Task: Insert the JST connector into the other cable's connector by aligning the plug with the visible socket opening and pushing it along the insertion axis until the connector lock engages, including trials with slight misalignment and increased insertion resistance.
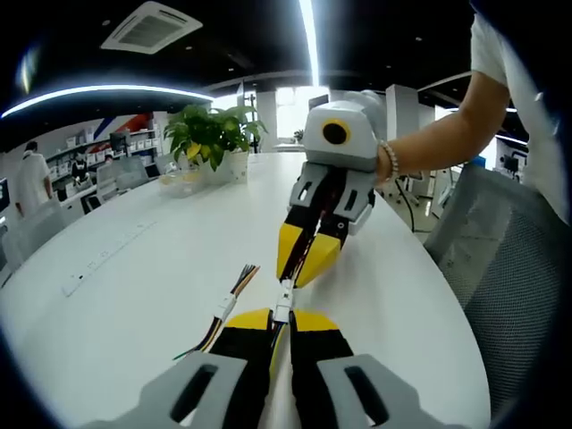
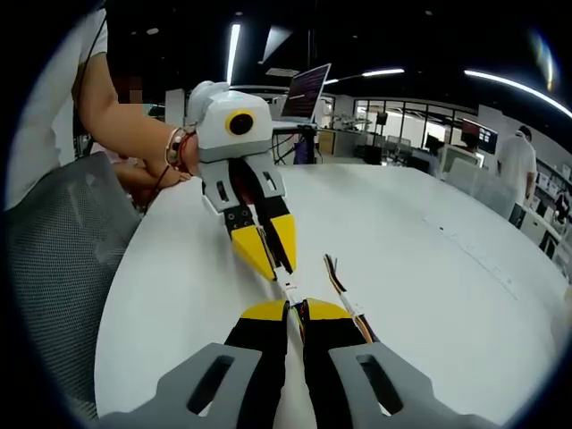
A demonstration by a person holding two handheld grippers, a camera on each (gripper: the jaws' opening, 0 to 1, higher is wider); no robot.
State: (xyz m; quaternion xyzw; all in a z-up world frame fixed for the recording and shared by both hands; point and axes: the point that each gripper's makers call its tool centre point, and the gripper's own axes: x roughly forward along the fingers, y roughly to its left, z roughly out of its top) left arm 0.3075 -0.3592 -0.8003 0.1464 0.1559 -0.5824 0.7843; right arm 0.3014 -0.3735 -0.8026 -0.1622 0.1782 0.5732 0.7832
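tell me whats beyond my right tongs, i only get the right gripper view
observer: A potted plant stands on the table, far behind the right tongs.
operator: anything else on that side
observer: A row of sockets is set into the tabletop.
operator: and the hand holding them
observer: A bead bracelet sits on its wrist.

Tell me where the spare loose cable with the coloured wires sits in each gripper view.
Left gripper view: loose cable lies on the white table, left of the near jaws.
Right gripper view: loose cable lies right of the near jaws.
Shared landmark: the white connector between both grippers.
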